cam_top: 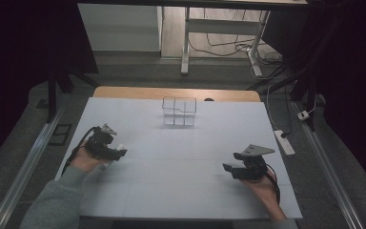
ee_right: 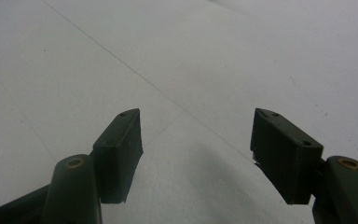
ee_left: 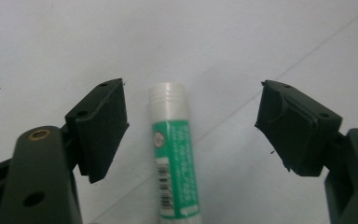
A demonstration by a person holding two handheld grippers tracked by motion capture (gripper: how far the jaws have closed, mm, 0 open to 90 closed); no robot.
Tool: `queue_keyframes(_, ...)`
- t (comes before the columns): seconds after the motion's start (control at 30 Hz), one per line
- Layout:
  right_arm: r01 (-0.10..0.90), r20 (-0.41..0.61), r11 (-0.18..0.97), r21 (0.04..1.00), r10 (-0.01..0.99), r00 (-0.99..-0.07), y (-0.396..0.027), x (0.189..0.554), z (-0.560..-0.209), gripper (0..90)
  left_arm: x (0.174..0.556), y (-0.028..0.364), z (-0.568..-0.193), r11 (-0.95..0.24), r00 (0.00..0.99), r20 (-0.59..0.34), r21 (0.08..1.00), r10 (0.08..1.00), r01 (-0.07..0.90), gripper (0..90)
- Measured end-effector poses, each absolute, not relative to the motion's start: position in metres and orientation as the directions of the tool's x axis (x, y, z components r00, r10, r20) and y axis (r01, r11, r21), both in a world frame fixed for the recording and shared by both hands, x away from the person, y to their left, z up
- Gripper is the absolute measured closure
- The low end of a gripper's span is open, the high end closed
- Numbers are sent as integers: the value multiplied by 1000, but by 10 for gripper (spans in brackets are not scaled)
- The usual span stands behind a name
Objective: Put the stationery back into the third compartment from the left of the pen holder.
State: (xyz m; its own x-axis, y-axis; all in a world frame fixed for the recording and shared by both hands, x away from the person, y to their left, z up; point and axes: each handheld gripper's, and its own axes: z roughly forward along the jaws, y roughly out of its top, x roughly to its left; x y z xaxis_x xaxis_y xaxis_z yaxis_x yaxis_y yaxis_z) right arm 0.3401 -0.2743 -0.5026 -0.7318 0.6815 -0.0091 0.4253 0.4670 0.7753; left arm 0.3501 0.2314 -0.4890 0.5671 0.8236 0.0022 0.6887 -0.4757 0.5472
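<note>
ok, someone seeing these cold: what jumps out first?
Probably the glue stick with its green label, lying on the white table between the left gripper's open jaws, neither pad touching it. Next, the clear divided box near the table's far edge. The right gripper hangs open over bare surface at the near right.

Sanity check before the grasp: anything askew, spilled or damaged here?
Nothing stands out. The green-labelled white glue stick lies flat and capped on the white table sheet, between the open left gripper's fingers, untouched. The clear compartment box stands upright.

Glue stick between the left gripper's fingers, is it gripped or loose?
Loose: the glue stick lies between the open left gripper, gaps on both sides.
</note>
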Motion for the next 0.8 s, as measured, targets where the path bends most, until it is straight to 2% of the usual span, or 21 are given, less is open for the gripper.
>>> queue_keyframes(0.17,427,-15,477,768,680,-733,-274,340,-503,334,368,233,-495,-485,559,-9,486,829,727,263)
queue_keyframes(0.33,427,-23,489,761,678,-735,-273,341,-504,333,378,231,-502,-502,568,-21,441,823,744,322)
queue_keyframes(0.57,428,-26,494,757,677,-735,-272,341,-505,333,386,230,-510,-510,570,-36,406,821,759,369)
queue_keyframes(0.8,429,-36,506,749,677,-735,-271,341,-505,333,386,232,-514,-521,580,-50,382,813,763,486)
